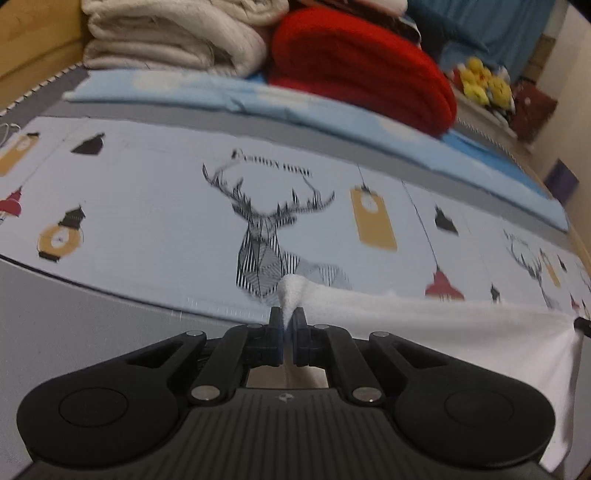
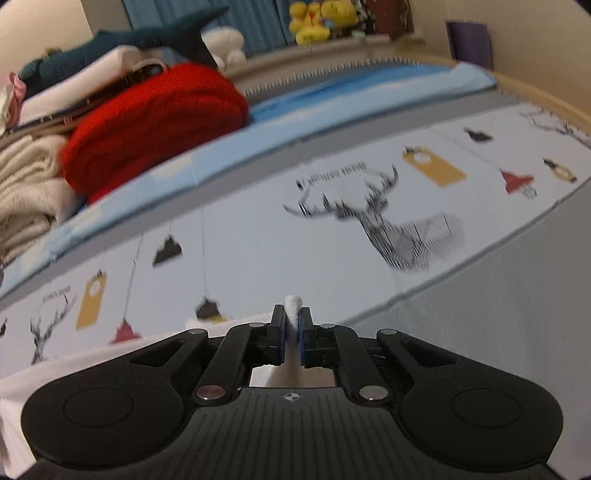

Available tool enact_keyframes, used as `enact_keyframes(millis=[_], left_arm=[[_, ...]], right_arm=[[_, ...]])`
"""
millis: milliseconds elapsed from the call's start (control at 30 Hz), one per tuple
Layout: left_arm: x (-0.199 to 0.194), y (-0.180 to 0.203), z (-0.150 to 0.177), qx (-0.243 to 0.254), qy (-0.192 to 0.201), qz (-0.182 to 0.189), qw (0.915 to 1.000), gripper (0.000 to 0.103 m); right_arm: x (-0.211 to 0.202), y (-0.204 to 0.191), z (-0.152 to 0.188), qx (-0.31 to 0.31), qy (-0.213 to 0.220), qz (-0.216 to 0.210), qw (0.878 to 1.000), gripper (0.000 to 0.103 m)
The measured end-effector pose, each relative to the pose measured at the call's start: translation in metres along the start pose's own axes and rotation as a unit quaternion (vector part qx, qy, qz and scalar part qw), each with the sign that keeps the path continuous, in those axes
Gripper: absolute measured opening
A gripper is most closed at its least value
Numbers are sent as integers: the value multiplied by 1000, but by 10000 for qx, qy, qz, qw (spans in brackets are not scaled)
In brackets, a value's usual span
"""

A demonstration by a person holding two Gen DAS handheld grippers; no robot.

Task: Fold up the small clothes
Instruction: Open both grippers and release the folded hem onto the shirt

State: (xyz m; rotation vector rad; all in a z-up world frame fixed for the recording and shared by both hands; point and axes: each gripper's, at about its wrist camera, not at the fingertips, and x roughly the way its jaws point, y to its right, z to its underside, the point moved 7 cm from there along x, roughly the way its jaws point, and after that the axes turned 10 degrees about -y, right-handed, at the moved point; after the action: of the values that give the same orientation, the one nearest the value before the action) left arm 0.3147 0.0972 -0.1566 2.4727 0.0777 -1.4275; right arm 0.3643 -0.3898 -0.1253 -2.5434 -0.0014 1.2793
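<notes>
Two grippers, the left gripper [image 1: 288, 319] and right gripper [image 2: 292, 319], each have jaws pinching a corner of the white knitted cloth [image 1: 461, 332], its held edge stretched between them above the deer-printed bed sheet [image 1: 155, 206].

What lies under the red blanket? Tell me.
The red blanket rests on a light blue sheet, which runs out along the bed beyond it. Beside it sits a cream blanket pile. Whatever lies directly beneath the red folds is covered.
</notes>
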Motion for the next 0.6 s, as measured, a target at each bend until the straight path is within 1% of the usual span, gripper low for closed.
enact_keyframes(millis=[33,67,100,133,167,200,233,267,300,400,500,533,567,600], left_arm=[[2,1,-2,-24,45,-14,10000,5],[4,3,-3,-53,40,-27,10000,7],[10,3,-4,-106,-43,-70,9999,9],[14,3,-2,-135,-165,-83,9997,13],[21,2,2,-129,-370,-129,9991,19],[27,0,8,-115,-605,-239,9978,24],[32,-2,14,-108,-811,-323,9961,24],[35,-4,19,-126,-983,-314,9946,24],[37,-5,23,-165,-1076,-231,9938,24],[36,-5,32,-132,-1180,-91,9929,28],[38,-2,39,-1,-1259,-170,9919,28],[38,-1,40,28,-1254,-200,9919,27],[37,-1,39,41,-1205,-256,9924,13],[35,-1,38,34,-1123,-282,9933,7]], right_arm=[[1,-2,-3,-8,50,31,10000,6],[4,-3,-4,5,53,101,9999,8],[7,-3,-4,36,9,201,9998,13],[13,-2,-2,75,-93,289,9995,24],[17,-2,1,89,-228,319,9992,29],[22,-2,5,88,-390,309,9987,29],[26,-2,11,48,-599,309,9977,29],[29,-1,16,6,-756,326,9966,29],[33,1,21,-49,-932,375,9949,29],[39,6,36,-73,-1297,496,9903,29],[44,9,46,-88,-1559,587,9860,29],[44,8,47,-137,-1560,605,9858,25],[43,7,47,-193,-1505,607,9866,9],[41,4,45,-249,-1445,588,9874,5]])
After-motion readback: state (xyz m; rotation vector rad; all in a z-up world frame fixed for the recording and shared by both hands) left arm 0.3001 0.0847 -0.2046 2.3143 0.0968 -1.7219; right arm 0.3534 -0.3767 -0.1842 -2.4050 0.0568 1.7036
